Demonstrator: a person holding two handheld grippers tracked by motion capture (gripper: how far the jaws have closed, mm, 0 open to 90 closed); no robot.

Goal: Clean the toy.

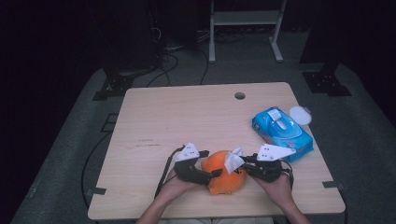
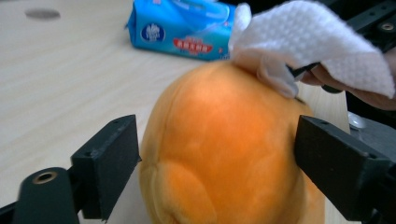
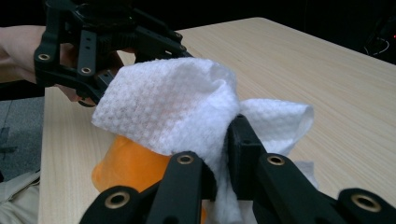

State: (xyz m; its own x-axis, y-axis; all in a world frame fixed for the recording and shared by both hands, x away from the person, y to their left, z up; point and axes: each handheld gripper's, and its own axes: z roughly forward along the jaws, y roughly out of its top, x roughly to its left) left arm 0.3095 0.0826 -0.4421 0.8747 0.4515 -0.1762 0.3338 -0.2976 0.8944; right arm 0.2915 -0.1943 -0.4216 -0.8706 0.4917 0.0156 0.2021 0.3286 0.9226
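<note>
An orange soft toy (image 1: pixel 226 179) (image 2: pixel 224 140) (image 3: pixel 126 163) sits on the wooden table (image 1: pixel 187 116) near its front edge. My left gripper (image 1: pixel 215 173) (image 2: pixel 217 158) comes at it from the left, and its two black pads (image 2: pixel 114 158) touch the toy's two sides. My right gripper (image 1: pixel 240 164) (image 3: pixel 219 140) is shut on a bunched white wet wipe (image 1: pixel 233 160) (image 2: pixel 308 42) (image 3: pixel 168 107). The wipe rests on the top of the toy. The toy's far side is hidden under the wipe in the right gripper view.
A blue pack of wet wipes (image 1: pixel 281 130) (image 2: pixel 180 30) lies at the table's right, with a round white lid (image 1: pixel 300 115) just behind it. A cable hole (image 1: pixel 239 95) is at the table's back edge. Dark floor, cables and a shelf frame lie beyond.
</note>
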